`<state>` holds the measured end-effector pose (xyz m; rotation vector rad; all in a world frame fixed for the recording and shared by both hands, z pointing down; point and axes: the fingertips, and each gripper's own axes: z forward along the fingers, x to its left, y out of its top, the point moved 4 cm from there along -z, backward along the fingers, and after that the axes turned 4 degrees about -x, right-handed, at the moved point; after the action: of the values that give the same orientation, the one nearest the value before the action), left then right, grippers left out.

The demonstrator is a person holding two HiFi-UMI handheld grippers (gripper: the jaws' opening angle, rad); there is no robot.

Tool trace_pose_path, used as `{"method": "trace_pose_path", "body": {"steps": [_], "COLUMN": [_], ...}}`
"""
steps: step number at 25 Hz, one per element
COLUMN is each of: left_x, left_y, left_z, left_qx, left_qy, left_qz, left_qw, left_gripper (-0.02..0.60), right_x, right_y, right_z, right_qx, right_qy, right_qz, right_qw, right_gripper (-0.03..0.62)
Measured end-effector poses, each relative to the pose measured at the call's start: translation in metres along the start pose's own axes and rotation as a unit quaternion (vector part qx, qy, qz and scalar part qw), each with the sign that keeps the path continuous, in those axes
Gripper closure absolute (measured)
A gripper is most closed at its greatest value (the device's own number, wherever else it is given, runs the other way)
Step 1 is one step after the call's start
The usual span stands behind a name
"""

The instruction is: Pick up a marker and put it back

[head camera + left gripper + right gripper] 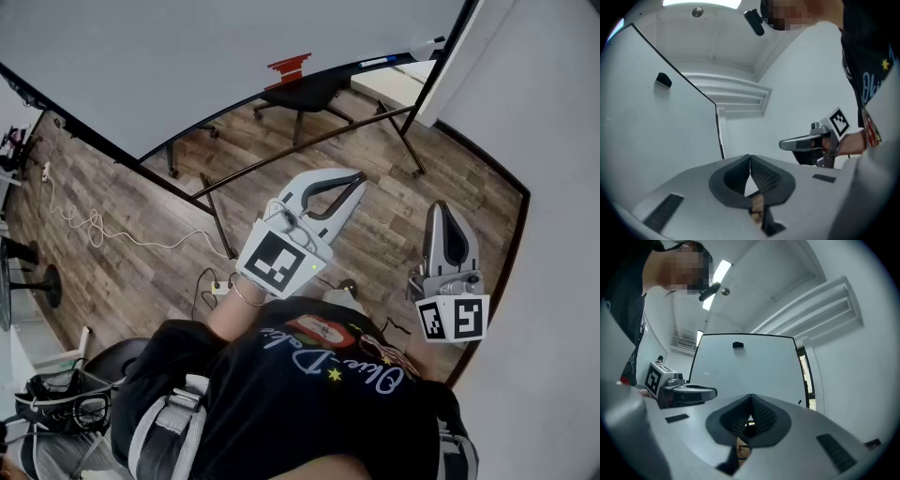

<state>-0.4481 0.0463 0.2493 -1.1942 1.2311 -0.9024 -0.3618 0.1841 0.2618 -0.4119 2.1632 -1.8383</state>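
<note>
Jaws pressed together, nothing held: left gripper [357,179], right gripper [442,210], both level near whiteboard [187,56]. marker not surely visible; small blue stick [375,62] at whiteboard's lower edge maybe it. Likely light, stiff, smooth: pinch mid-barrel.

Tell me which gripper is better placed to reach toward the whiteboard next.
Left, narrowly, I think. In the head view the left gripper extends further toward the whiteboard than the right gripper. Both are shut and empty, so either must open first.
</note>
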Motion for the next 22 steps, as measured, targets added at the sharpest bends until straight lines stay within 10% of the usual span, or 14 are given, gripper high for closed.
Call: {"method": "trace_pose_path", "body": {"steps": [22], "left_x": [0.004], "left_y": [-0.005], "left_z": [-0.001], "left_qx": [0.018], "left_qy": [0.042], "left_qz": [0.006], "left_qw": [0.9989], "left_gripper": [0.578], "right_x": [-0.008], "right_y": [-0.003], "right_z": [0.017], "right_qx": [-0.014], "right_qy": [0.045], "right_qz": [0.013], "right_qw": [0.999], "right_gripper": [0.594]}}
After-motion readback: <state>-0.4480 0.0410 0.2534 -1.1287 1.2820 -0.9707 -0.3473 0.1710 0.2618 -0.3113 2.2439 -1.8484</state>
